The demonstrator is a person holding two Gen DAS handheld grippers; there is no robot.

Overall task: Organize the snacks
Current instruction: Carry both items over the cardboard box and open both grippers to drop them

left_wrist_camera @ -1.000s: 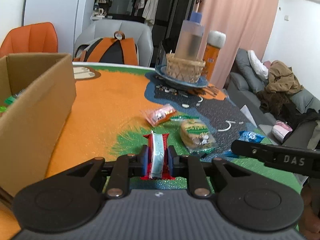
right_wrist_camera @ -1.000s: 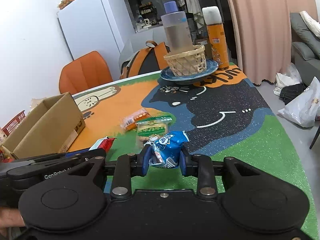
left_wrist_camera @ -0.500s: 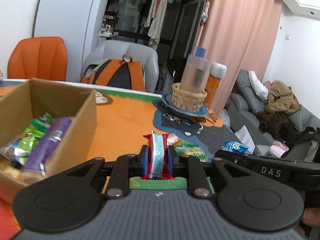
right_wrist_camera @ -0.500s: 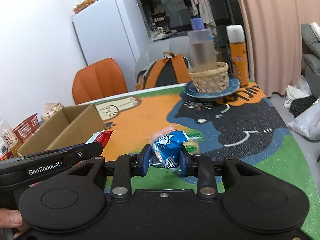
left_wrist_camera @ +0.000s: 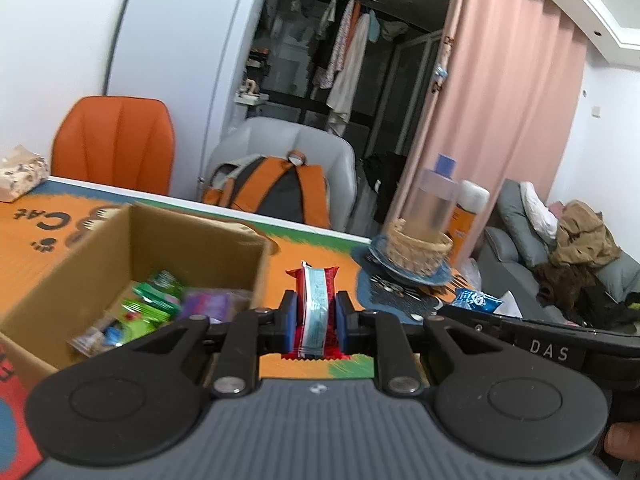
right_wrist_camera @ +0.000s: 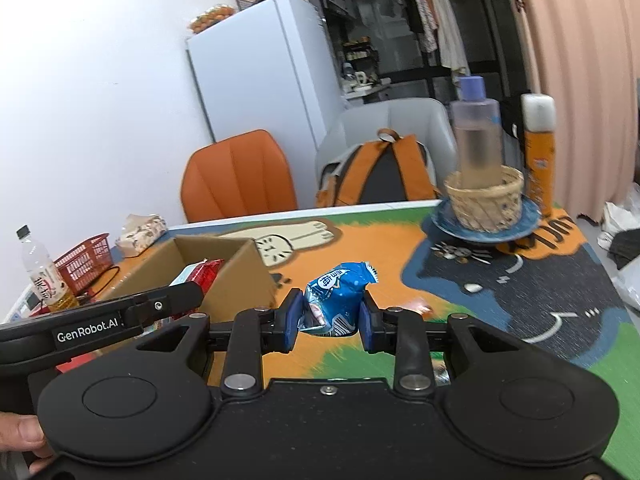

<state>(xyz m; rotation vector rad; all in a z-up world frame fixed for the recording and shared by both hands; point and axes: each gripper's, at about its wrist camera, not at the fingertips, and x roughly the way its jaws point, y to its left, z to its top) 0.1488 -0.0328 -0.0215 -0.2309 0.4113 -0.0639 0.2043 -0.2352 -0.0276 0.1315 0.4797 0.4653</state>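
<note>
My left tool (left_wrist_camera: 312, 322) is squeezed tight on a red snack pack (left_wrist_camera: 314, 308) with a pale blue stripe, and the pack stands up straight between the two blue pads. It hangs in the air just beside the right wall of the cardboard box (left_wrist_camera: 80, 256), which sits on the worktop (left_wrist_camera: 28, 236). The box is open on top, and I can see green packs (left_wrist_camera: 156, 296) and a purple pack (left_wrist_camera: 206, 304) lying inside it. My right tool (right_wrist_camera: 330, 320) is squeezed tight on a blue snack bag (right_wrist_camera: 338, 294) with white letters. That bag is puffy and tilts a little to the right. It is up in the air too, just to the right of the box. Far across the worktop, a woven basket (right_wrist_camera: 486, 198) sits on a blue plate (right_wrist_camera: 440, 222), and a see-through bottle (right_wrist_camera: 478, 128) with a blue cap stands in the basket. An orange can (right_wrist_camera: 540, 156) stands behind the plate. An orange chair (left_wrist_camera: 114, 142) is behind the worktop.
</note>
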